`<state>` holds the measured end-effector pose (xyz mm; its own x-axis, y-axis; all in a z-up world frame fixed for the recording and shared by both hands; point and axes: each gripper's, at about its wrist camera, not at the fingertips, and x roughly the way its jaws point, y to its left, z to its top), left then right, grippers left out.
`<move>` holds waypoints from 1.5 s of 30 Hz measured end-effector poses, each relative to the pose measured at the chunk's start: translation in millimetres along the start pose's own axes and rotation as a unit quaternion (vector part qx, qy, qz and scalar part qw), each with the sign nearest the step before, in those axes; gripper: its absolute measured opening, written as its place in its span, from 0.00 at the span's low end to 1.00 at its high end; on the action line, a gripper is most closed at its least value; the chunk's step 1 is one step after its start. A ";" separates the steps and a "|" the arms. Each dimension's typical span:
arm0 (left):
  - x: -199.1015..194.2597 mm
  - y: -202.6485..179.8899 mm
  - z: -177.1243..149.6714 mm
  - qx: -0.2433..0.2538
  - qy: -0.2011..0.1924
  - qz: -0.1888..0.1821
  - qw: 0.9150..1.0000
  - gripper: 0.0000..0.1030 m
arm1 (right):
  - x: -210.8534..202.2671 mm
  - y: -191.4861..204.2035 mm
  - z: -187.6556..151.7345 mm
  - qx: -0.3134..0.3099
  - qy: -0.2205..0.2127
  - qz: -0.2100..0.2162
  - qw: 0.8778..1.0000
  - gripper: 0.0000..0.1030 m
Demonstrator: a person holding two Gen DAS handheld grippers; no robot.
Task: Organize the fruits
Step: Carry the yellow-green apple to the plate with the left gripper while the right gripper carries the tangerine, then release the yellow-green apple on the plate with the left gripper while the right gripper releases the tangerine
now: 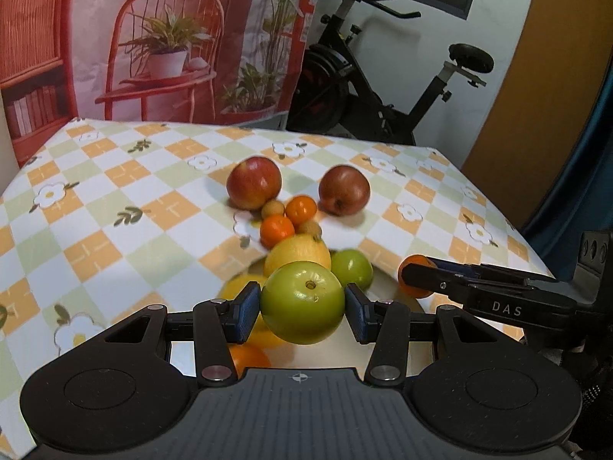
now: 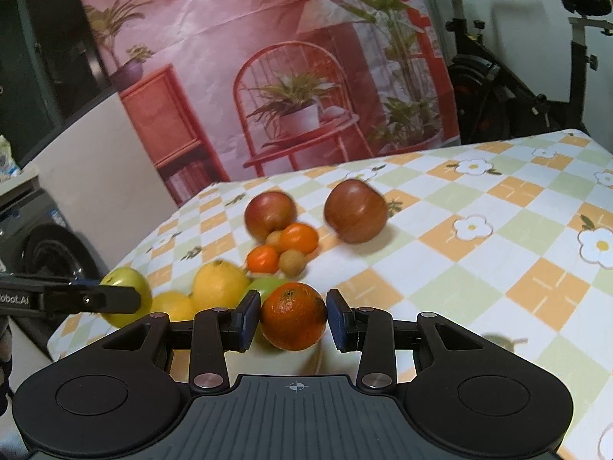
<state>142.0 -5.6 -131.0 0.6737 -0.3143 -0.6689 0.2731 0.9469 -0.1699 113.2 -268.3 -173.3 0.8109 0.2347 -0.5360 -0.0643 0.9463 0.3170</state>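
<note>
Left tongs (image 1: pixel 302 308) grasp a green apple (image 1: pixel 302 303) above the plate (image 1: pixel 387 287); right tongs (image 2: pixel 293 316) grasp an orange (image 2: pixel 294 316) just right of the plate. Two red apples (image 1: pixel 254 183) lie beyond it on the counter (image 1: pixel 115 199).

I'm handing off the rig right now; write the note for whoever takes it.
Left claw: shut on a green apple, held above the white plate.
Right claw: shut on an orange, near the plate's right side.
On or at the plate: a yellow fruit, another green apple and more yellow and orange fruit partly hidden.
Left on the tablecloth: two red apples, two small oranges, two small tan fruits.
Where the two held fruits belong can't be told.
</note>
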 end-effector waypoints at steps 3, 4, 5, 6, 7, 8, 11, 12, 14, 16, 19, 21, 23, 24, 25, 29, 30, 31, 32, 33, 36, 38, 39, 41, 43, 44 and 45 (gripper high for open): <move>-4.4 -0.3 -6.4 0.002 0.011 -0.002 1.000 0.49 | -6.1 4.0 -6.6 0.005 0.007 0.003 1.000 0.34; -5.6 -0.8 -9.0 0.003 0.015 -0.002 1.000 0.49 | -7.7 5.2 -8.0 0.007 0.008 0.003 1.000 0.34; -6.8 -0.9 -11.9 0.004 0.018 -0.002 1.000 0.49 | -9.3 6.4 -9.3 0.008 0.008 0.003 1.000 0.34; -7.9 -0.8 -14.6 0.004 0.020 -0.001 1.000 0.49 | -10.4 7.6 -10.2 0.008 0.009 0.002 1.000 0.34; -8.8 -0.4 -17.2 0.003 0.023 -0.002 1.000 0.49 | -11.5 9.3 -10.6 0.008 0.009 0.002 1.000 0.34; -9.8 -0.2 -19.1 0.003 0.026 -0.002 1.000 0.49 | -12.7 11.2 -10.7 0.006 0.008 0.002 1.000 0.34; -12.7 0.5 -23.7 0.001 0.030 -0.002 1.000 0.49 | -14.6 16.8 -10.8 -0.001 0.009 0.004 1.000 0.34; -12.7 1.4 -24.6 0.000 0.033 -0.002 0.999 0.49 | -14.8 18.8 -10.8 -0.004 0.010 0.004 1.000 0.34; -11.3 2.4 -26.8 -0.001 0.040 -0.003 0.999 0.49 | -13.7 21.6 -11.1 -0.008 0.013 0.005 1.000 0.34; -9.2 3.4 -28.9 -0.002 0.047 -0.003 0.999 0.49 | -12.6 23.3 -11.5 -0.011 0.016 0.005 1.000 0.34; -5.2 4.0 -30.5 -0.003 0.055 -0.003 0.998 0.49 | -10.7 24.3 -12.0 -0.012 0.019 0.005 1.000 0.34; -3.8 3.9 -30.9 -0.003 0.058 -0.003 0.998 0.49 | -9.1 24.1 -12.4 -0.012 0.021 0.005 1.000 0.34; -2.6 3.6 -31.4 -0.003 0.061 -0.001 0.998 0.49 | -7.9 23.5 -12.9 -0.012 0.023 0.004 1.000 0.34; -1.7 3.7 -31.5 -0.003 0.063 0.000 0.998 0.49 | -7.2 22.7 -13.1 -0.011 0.023 0.004 1.000 0.34; -1.1 3.8 -31.9 -0.004 0.064 0.000 0.998 0.49 | -6.7 22.2 -13.5 -0.011 0.024 0.004 1.000 0.34; 1.2 4.2 -33.5 -0.006 0.071 0.003 0.997 0.49 | -5.9 20.4 -14.3 -0.008 0.024 0.003 1.000 0.34; 1.6 4.2 -33.8 -0.007 0.072 0.004 0.997 0.49 | -5.5 20.1 -14.1 -0.007 0.024 0.002 1.000 0.34; 2.2 4.3 -34.2 -0.007 0.074 0.005 0.997 0.49 | -5.4 19.7 -14.4 -0.007 0.024 0.002 1.000 0.34; 2.7 4.7 -34.7 -0.007 0.075 0.005 0.997 0.49 | -5.4 19.7 -14.4 -0.008 0.024 0.002 1.000 0.34; 3.1 4.8 -35.1 -0.007 0.076 0.006 0.997 0.49 | -5.4 19.7 -14.4 -0.008 0.024 0.002 1.000 0.34; 4.0 5.7 -36.4 -0.007 0.080 0.008 0.997 0.49 | -5.4 19.7 -14.5 -0.008 0.024 0.002 1.000 0.34; 4.6 6.3 -37.3 -0.007 0.081 0.009 0.997 0.49 | -5.2 19.2 -14.7 -0.008 0.024 0.002 1.000 0.34; 4.7 6.5 -37.4 -0.007 0.082 0.010 0.997 0.49 | -5.2 19.1 -14.7 -0.007 0.025 0.002 1.000 0.34; 5.4 7.4 -38.1 -0.009 0.085 0.009 0.996 0.49 | -4.8 19.4 -14.8 -0.007 0.025 0.002 1.000 0.34; 6.2 7.2 -38.3 -0.008 0.087 0.009 0.996 0.49 | -4.0 19.1 -15.3 -0.007 0.025 0.002 1.000 0.34; 6.4 7.0 -38.8 -0.007 0.089 0.009 0.996 0.49 | -3.8 19.0 -15.3 -0.008 0.025 0.001 1.000 0.34; 6.9 6.7 -39.0 -0.005 0.091 0.010 0.996 0.49 | -3.4 19.2 -16.2 -0.010 0.026 0.001 1.000 0.34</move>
<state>121.7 1.3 -165.0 0.5432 -0.2792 -0.7918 0.2531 0.9537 -0.1627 99.8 -247.4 -178.0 0.7795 0.2468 -0.5757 -0.0770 0.9499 0.3030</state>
